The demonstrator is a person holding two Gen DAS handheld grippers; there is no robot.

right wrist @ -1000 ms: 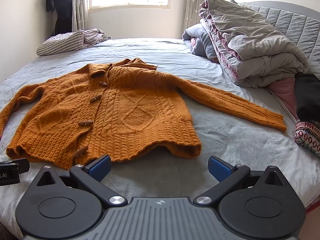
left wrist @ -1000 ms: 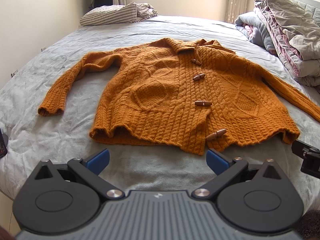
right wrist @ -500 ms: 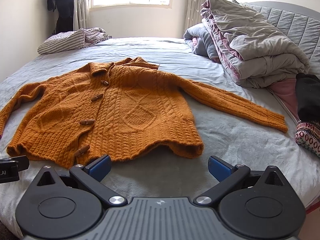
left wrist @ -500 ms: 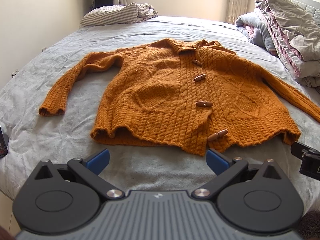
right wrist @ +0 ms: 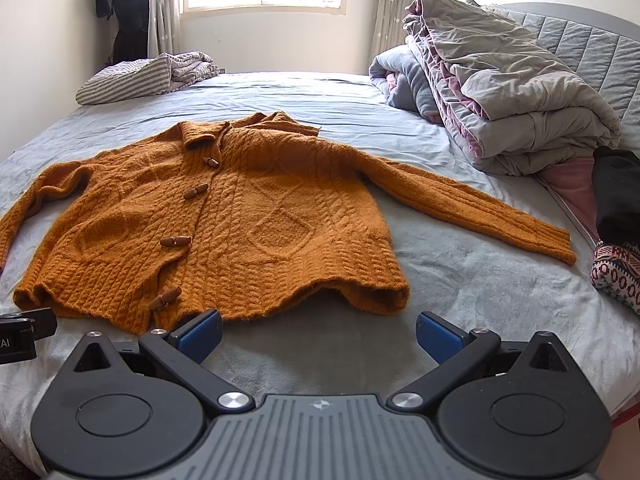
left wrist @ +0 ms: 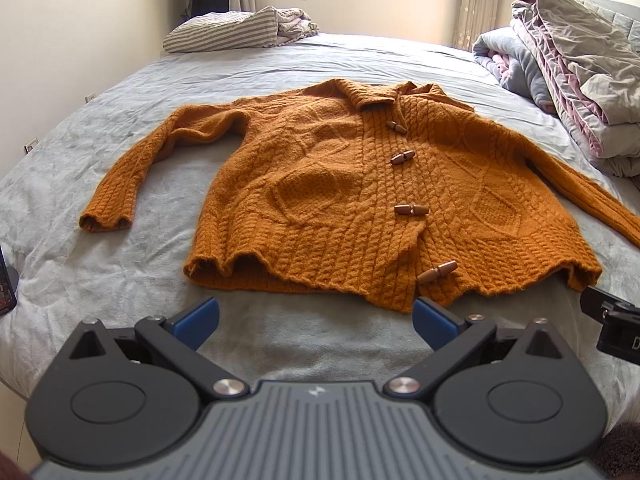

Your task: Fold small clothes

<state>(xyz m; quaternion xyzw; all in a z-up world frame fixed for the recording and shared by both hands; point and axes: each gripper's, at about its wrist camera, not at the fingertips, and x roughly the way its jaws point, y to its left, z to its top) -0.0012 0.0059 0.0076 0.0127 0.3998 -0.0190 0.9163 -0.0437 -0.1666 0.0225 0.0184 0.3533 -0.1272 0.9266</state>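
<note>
An orange cable-knit cardigan [left wrist: 344, 200] with brown toggle buttons lies flat, front up, on the grey bed [left wrist: 100, 272], sleeves spread to both sides. It also shows in the right wrist view [right wrist: 224, 232]. My left gripper [left wrist: 316, 318] is open and empty just in front of the hem's middle. My right gripper [right wrist: 318, 330] is open and empty in front of the hem's right corner. The right gripper's body [left wrist: 612, 320] shows at the left view's right edge.
A folded grey-and-pink duvet pile [right wrist: 500, 92] and headboard [right wrist: 592, 48] lie to the right. A striped folded blanket [left wrist: 236, 32] sits at the far end. A patterned knit item [right wrist: 616, 276] and dark cloth [right wrist: 616, 196] lie at the right edge.
Both grippers have crept slightly forward toward the cardigan's hem. Both stay open. The cardigan has not moved.
</note>
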